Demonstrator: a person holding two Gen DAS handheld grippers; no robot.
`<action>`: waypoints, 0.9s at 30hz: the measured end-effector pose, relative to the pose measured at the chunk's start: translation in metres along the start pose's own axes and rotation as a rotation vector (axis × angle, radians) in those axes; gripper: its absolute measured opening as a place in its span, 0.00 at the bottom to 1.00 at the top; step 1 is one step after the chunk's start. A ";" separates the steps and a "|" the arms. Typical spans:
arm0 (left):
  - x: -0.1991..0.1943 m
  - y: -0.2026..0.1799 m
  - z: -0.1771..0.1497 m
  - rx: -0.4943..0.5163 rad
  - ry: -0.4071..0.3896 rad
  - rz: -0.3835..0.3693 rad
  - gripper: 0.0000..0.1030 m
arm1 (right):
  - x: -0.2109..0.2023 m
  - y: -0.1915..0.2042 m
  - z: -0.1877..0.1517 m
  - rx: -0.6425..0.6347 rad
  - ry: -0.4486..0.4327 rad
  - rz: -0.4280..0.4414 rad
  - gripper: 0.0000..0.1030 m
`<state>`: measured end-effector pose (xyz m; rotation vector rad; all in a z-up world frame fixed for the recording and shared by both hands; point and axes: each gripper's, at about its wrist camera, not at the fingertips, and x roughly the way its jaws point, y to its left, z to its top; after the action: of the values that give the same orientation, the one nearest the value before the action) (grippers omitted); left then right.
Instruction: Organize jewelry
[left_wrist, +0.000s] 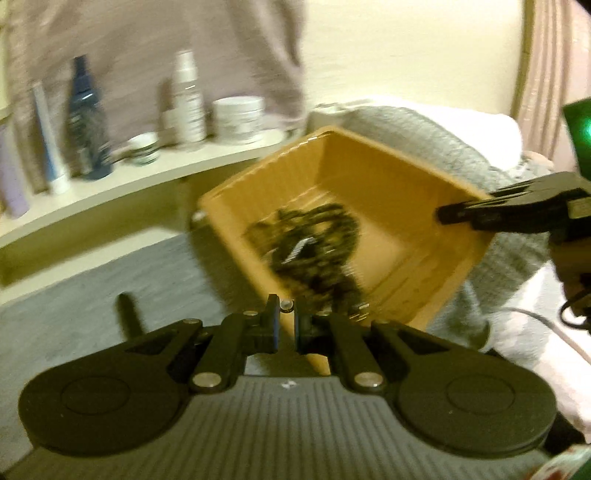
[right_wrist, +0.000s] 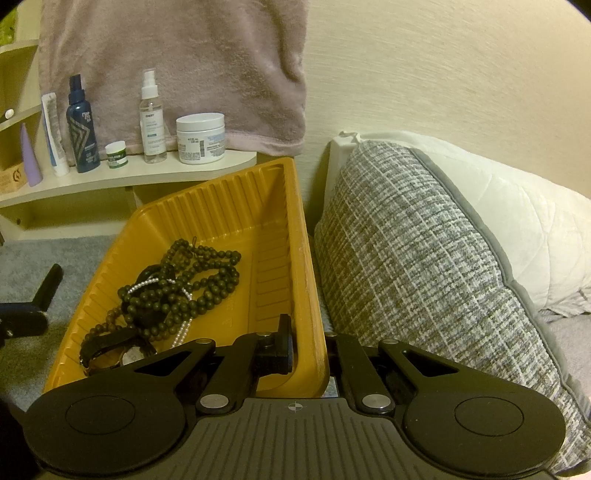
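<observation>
A yellow ribbed tray (right_wrist: 221, 206) is tilted over the grey carpet. It holds dark bead necklaces (right_wrist: 192, 280), a pearl string (right_wrist: 183, 330) and a wristwatch (right_wrist: 114, 350). My right gripper (right_wrist: 308, 334) is shut on the tray's right wall, one finger inside and one outside. In the blurred left wrist view it shows on the tray's (left_wrist: 369, 173) far rim as the right gripper (left_wrist: 443, 214). My left gripper (left_wrist: 286, 314) hovers at the tray's near edge. It is shut on a small pale bead (left_wrist: 286, 305) at its tips, with the dark beads (left_wrist: 317, 236) just beyond.
A cream shelf (right_wrist: 129, 177) carries spray bottles (right_wrist: 151, 114), a tube and jars (right_wrist: 200, 138) under a hanging pink towel (right_wrist: 177, 48). A grey woven cushion (right_wrist: 413, 258) and a white pillow (right_wrist: 517, 218) lie right of the tray. A black stand (right_wrist: 46, 288) sits on the carpet at the left.
</observation>
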<state>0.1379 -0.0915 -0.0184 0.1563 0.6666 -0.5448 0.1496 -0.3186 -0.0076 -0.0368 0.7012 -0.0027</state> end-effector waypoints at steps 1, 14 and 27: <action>0.001 -0.005 0.002 0.008 -0.002 -0.012 0.06 | 0.000 0.000 0.000 0.001 0.000 0.000 0.04; 0.016 -0.043 0.007 0.085 0.002 -0.089 0.06 | -0.001 0.000 -0.001 0.006 0.001 0.002 0.04; 0.003 -0.043 0.001 0.099 -0.012 -0.063 0.16 | -0.001 0.000 -0.001 0.006 0.000 0.001 0.04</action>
<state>0.1173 -0.1293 -0.0182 0.2251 0.6344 -0.6394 0.1481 -0.3189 -0.0078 -0.0310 0.7011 -0.0035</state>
